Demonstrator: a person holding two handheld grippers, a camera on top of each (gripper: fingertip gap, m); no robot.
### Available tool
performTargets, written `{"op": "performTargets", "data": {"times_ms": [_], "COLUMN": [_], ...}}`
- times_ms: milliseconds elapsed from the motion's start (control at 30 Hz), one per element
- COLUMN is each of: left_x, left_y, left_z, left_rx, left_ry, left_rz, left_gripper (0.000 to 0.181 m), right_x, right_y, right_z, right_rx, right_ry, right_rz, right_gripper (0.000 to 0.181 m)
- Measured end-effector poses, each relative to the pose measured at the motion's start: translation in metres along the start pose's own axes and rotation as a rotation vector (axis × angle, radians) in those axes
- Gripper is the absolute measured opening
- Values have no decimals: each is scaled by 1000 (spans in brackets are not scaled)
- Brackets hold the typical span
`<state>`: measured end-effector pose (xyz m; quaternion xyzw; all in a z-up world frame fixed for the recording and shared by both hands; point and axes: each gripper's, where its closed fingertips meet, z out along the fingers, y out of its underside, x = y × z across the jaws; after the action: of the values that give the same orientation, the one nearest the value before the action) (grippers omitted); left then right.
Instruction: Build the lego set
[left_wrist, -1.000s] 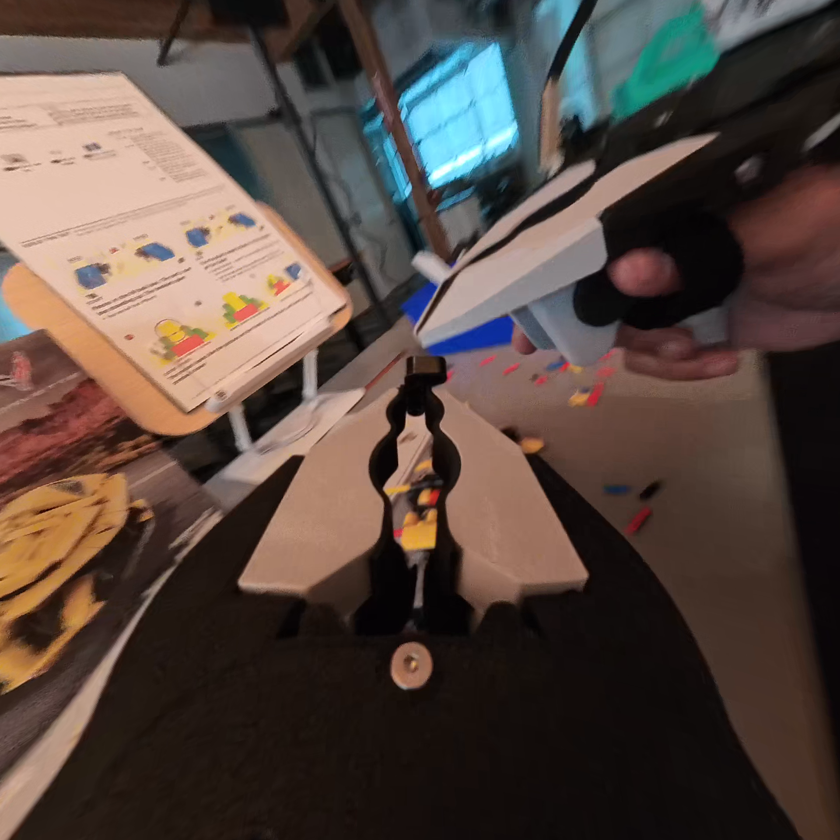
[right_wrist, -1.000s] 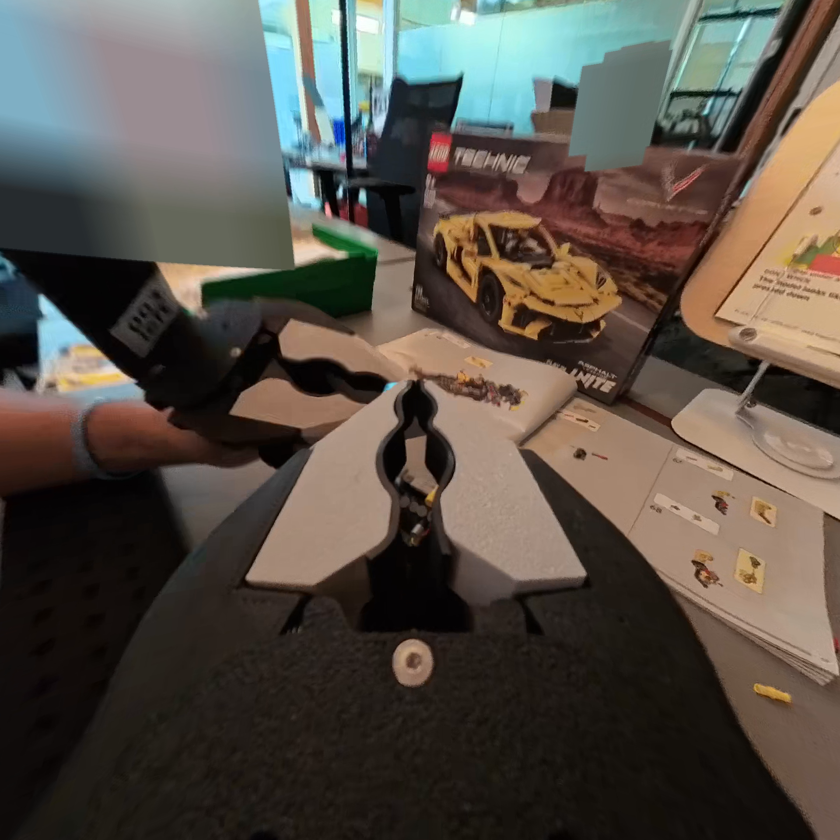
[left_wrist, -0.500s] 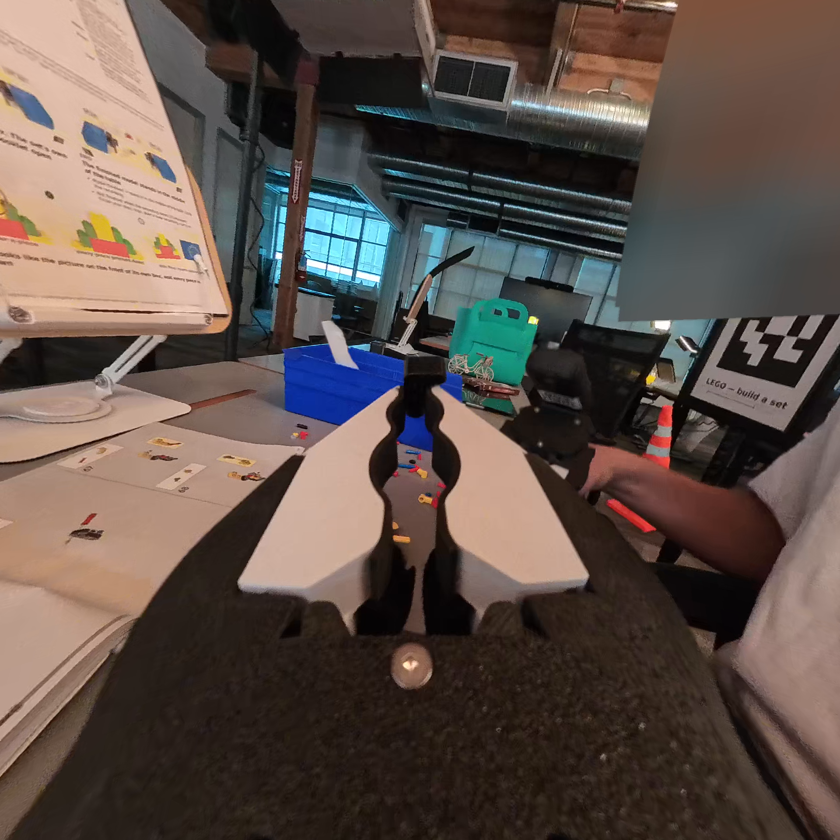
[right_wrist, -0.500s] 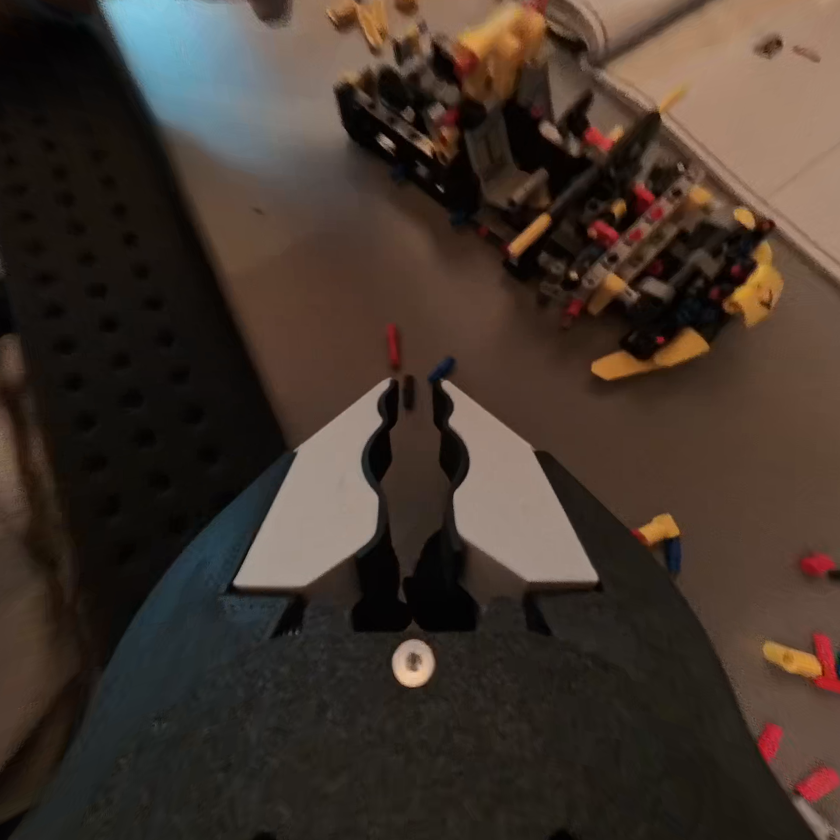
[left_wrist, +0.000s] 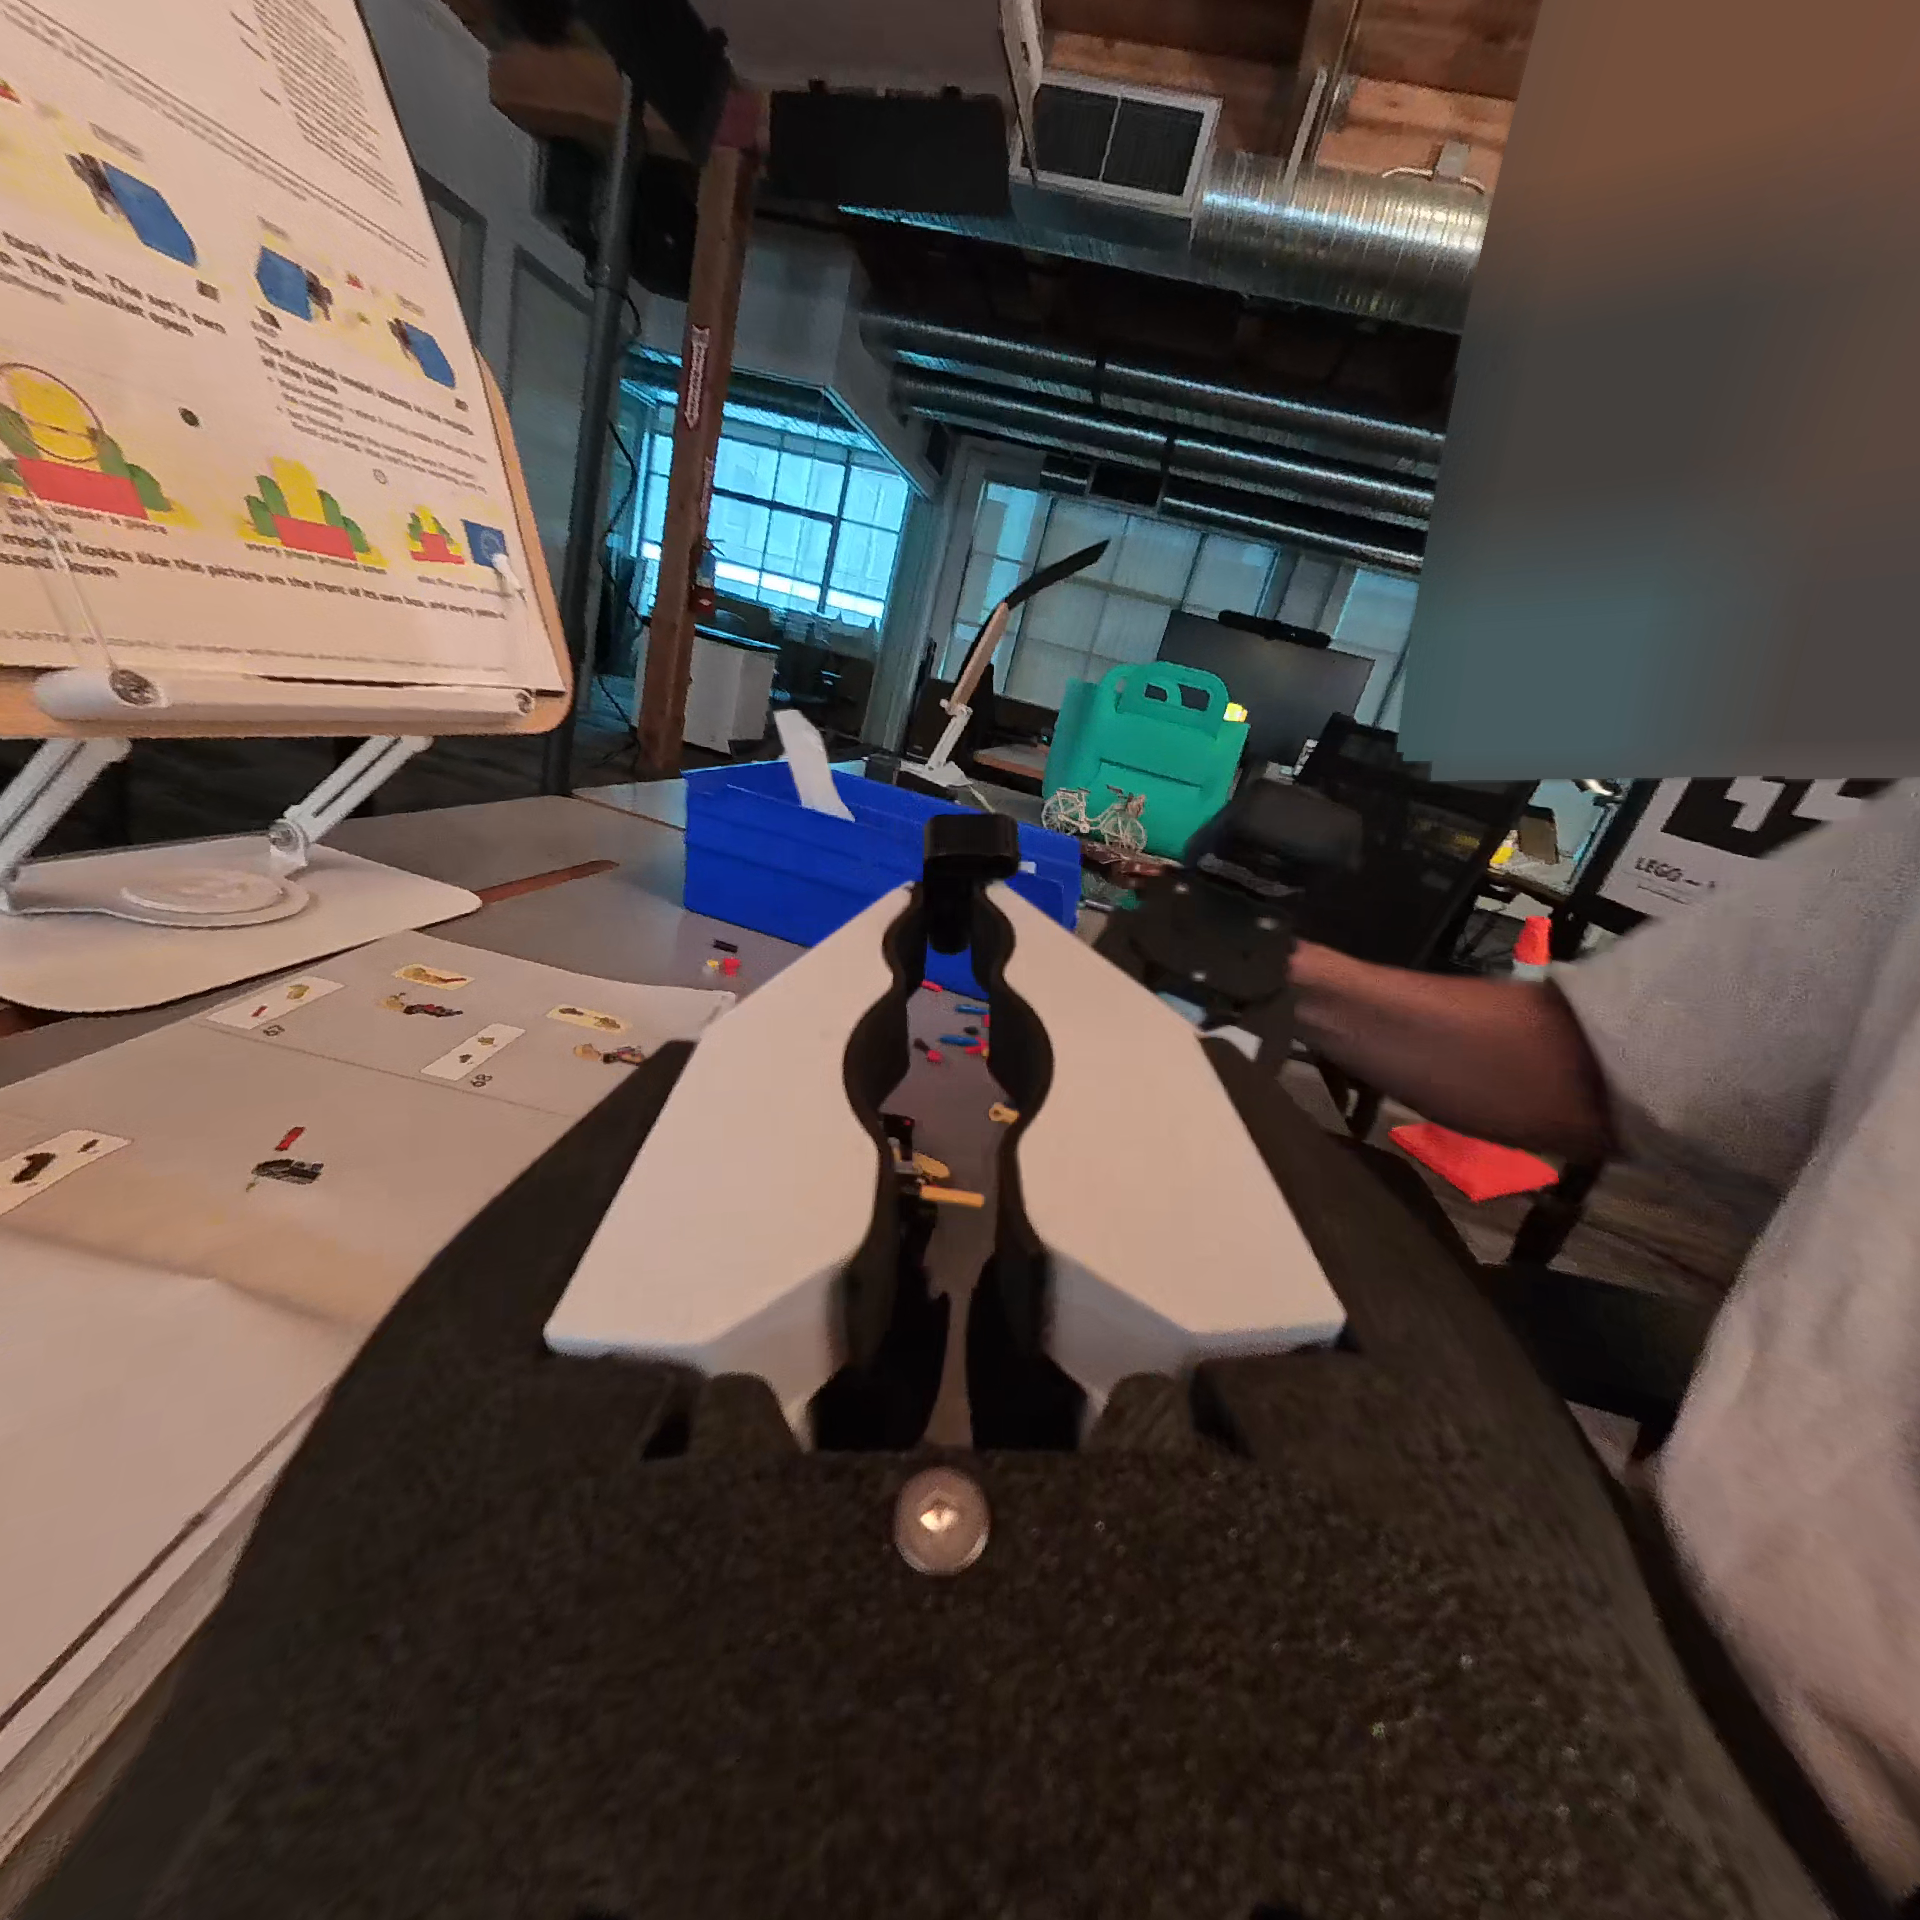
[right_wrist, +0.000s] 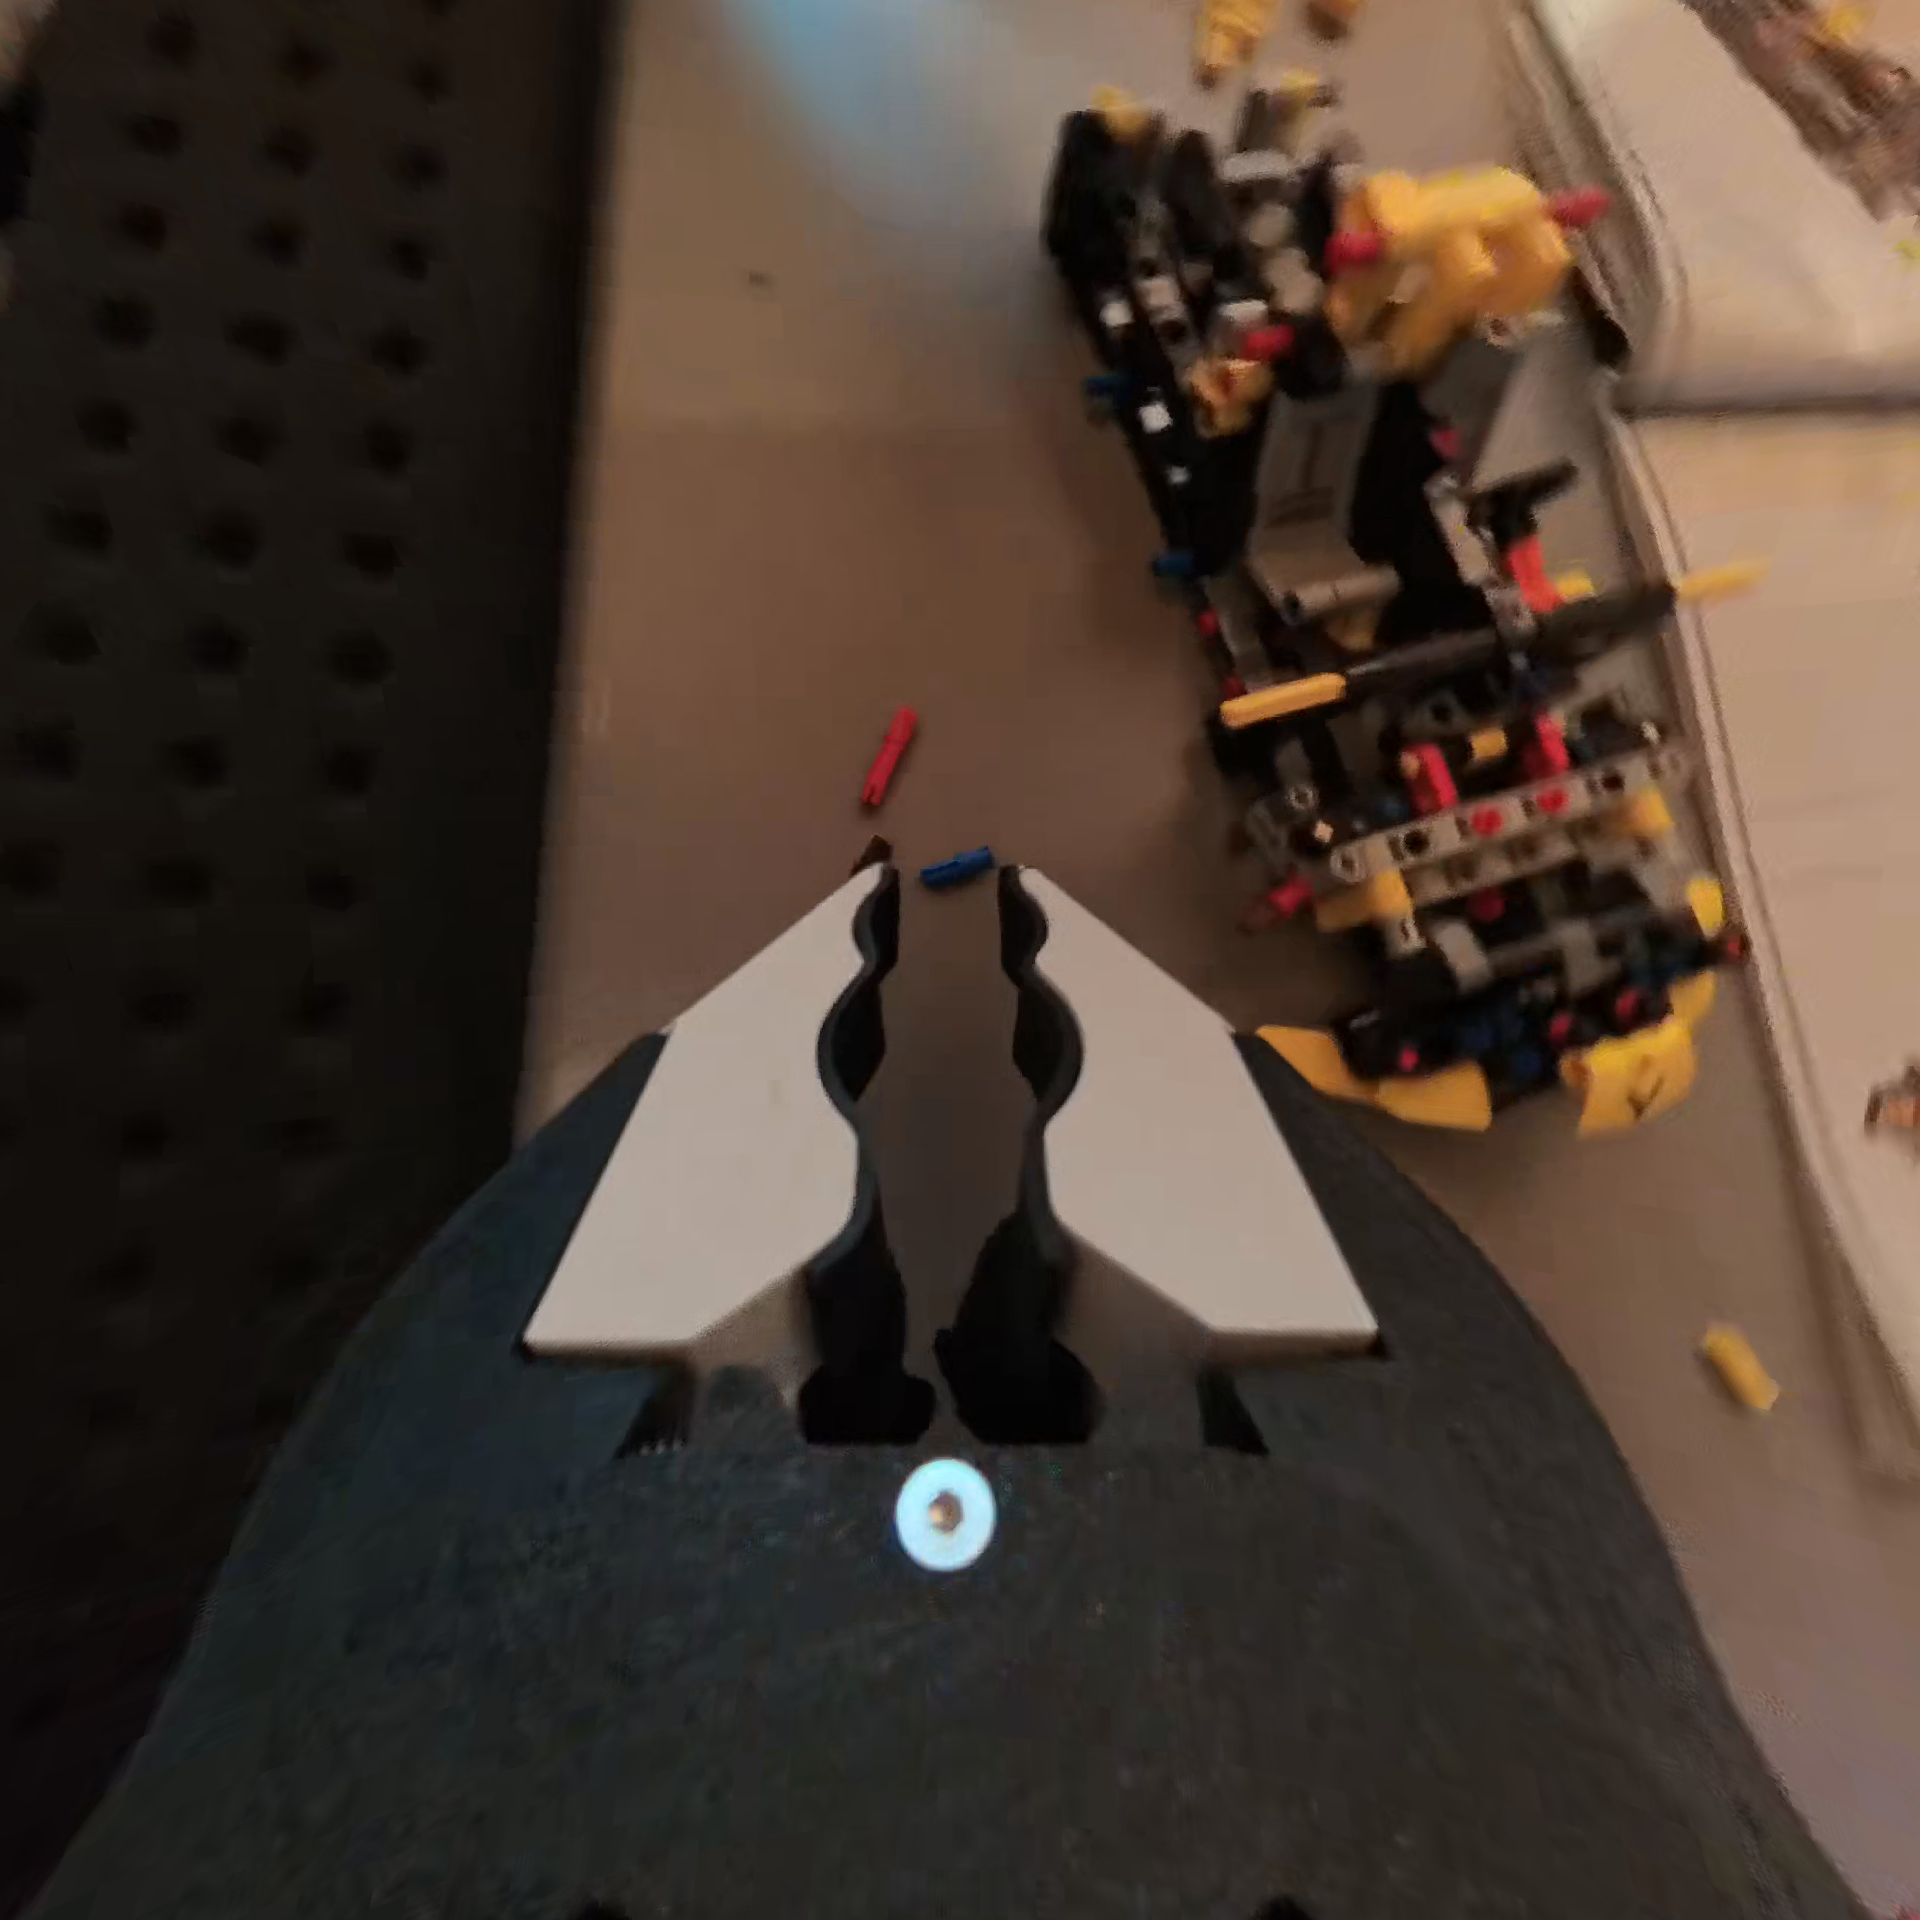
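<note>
My left gripper (left_wrist: 958, 906) is shut on a small black lego piece (left_wrist: 971, 847) that sticks up from its tips, held above the table. My right gripper (right_wrist: 948, 883) is open and points down at the grey table. A small blue pin (right_wrist: 956, 868) lies just off its tips, between them. A dark pin (right_wrist: 871, 854) lies at the left fingertip and a red pin (right_wrist: 888, 756) lies a little farther on. The partly built black, grey and yellow lego car (right_wrist: 1403, 623) lies to the right of the right gripper.
A black perforated mat (right_wrist: 260, 520) lies left of the right gripper. An open instruction booklet (left_wrist: 312, 1091), a document stand (left_wrist: 208, 416) and a blue bin (left_wrist: 790, 862) are on the table. Loose pieces (right_wrist: 1737, 1382) are scattered. A person's arm (left_wrist: 1455, 1039) reaches in at the right.
My right gripper swung from facing the set's box down to the table, opened, and moved closer to the blue pin. My left gripper turned away from the other gripper and kept hold of the black piece.
</note>
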<state>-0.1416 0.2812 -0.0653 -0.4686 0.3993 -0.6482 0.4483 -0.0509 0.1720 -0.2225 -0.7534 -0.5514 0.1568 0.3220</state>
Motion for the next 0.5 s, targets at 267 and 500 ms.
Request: {"op": "performTargets", "data": {"times_ms": [267, 500], "left_x": [-2, 1], "left_y": [1, 7], "left_z": [-4, -1], "left_rx": [-35, -57], "left_ry": [2, 17], "left_rz": [42, 52], "left_gripper": [7, 7], "right_x": [9, 4], "right_y": [3, 8], "right_z": [10, 22], "right_rx": [-6, -7], "right_ry": [-308, -371], "right_rz": [-288, -325], "right_gripper": [21, 17]}}
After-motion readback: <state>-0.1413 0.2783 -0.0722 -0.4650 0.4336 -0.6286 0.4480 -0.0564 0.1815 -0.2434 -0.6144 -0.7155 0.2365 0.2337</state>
